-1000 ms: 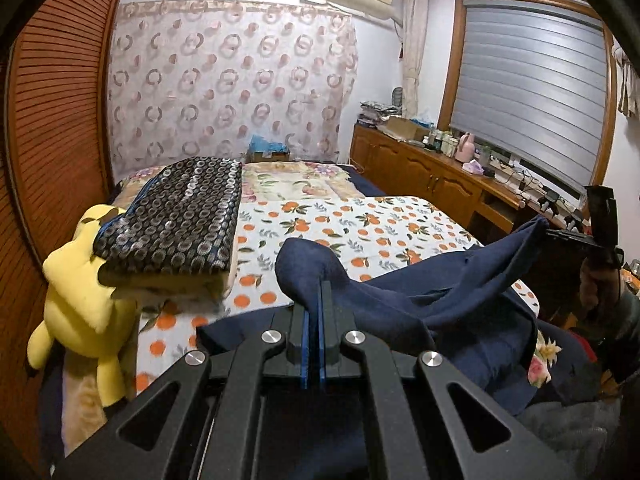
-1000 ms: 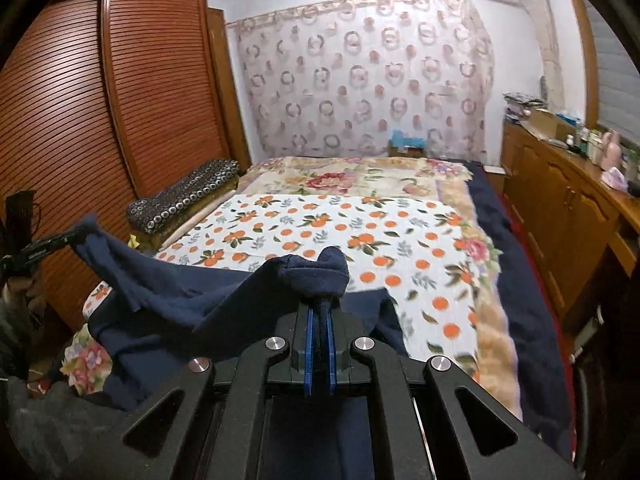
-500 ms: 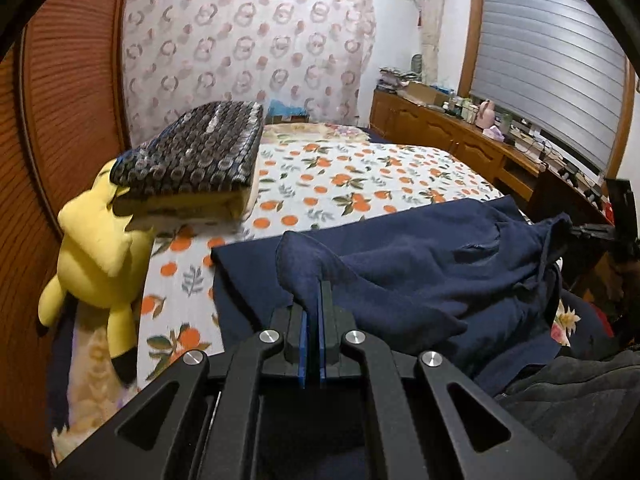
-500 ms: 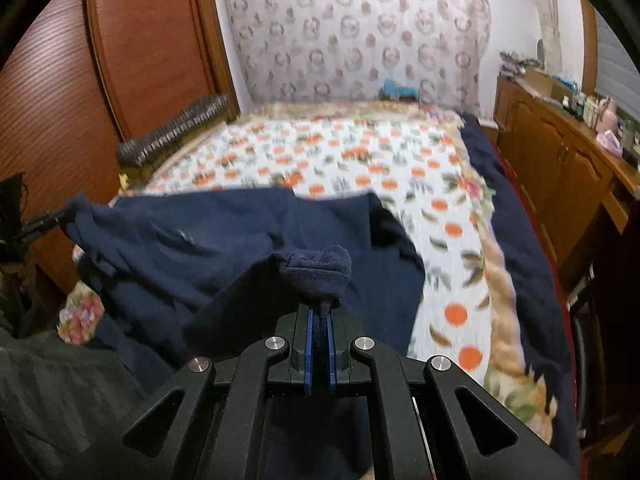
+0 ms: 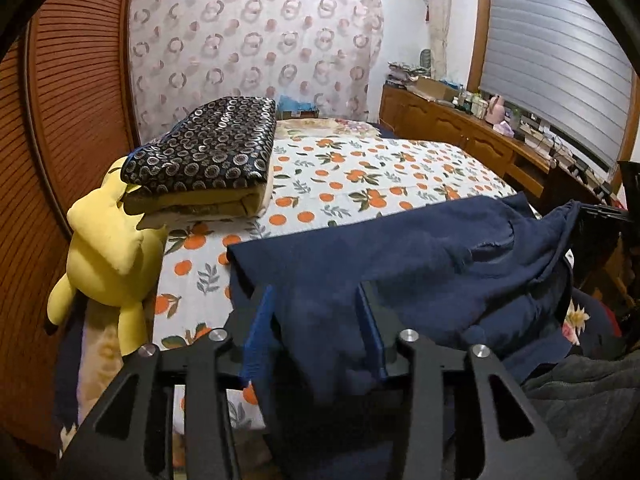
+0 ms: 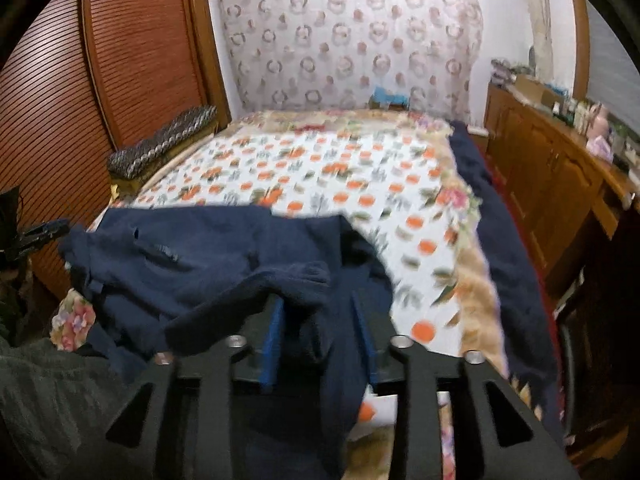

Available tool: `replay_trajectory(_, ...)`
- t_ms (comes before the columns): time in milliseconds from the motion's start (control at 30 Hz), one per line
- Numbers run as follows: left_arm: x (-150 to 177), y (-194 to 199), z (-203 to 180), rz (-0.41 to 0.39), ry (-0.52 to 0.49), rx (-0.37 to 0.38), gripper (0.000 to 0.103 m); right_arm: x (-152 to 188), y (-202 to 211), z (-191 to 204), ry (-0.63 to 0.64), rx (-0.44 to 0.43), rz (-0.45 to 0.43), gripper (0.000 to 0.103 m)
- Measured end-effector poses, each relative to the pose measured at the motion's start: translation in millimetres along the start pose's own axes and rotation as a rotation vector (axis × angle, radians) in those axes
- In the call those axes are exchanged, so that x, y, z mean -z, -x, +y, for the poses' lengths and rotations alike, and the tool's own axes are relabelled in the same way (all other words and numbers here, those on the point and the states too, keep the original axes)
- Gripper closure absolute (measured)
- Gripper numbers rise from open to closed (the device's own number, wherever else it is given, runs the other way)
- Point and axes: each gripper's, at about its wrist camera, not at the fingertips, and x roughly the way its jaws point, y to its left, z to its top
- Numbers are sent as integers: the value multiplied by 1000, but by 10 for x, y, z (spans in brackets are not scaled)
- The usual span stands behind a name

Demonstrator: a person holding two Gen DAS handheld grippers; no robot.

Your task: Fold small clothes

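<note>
Here, both claws opening. Left claw [image 5: 316, 300]: blue pads apart, soft navy garment [image 5: 400, 256] lying slack between them, no pad pressing it. The cloth spreads flat ahead and to the right over the orange-print bedsheet [image 5: 360, 176]. Right claw [image 6: 318, 312]: pads likewise apart, a rumpled navy fold draped between and over them; view blurred. Ahead-left of the left claw, a plush yellow toy [image 5: 108, 248] under a folded ring-patterned blanket [image 5: 208, 152].

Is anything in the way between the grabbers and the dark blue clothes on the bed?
Nothing visible. The navy blue garment lies right between the opening jaws of the left gripper and right gripper.
</note>
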Motion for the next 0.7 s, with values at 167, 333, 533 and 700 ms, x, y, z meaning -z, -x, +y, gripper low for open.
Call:
replay_trajectory(167, -117, -89, 96, -12, 19, 3, 21, -240, 82, -59, 17, 39, -83, 51)
replay_trajectory(333, -278, -318, 213, -6, 32, -9, 21, -415, -132, -126, 9, 51, -110, 45)
replay_trajectory(533, -437, -689, 410, 37, 49, -59, 21, -455, -826, -197, -11, -2, 21, 44)
replay_trajectory(700, -435, -849, 478, 58, 65, -65, 21, -463, -1100, -263, -65, -76, 96, 54)
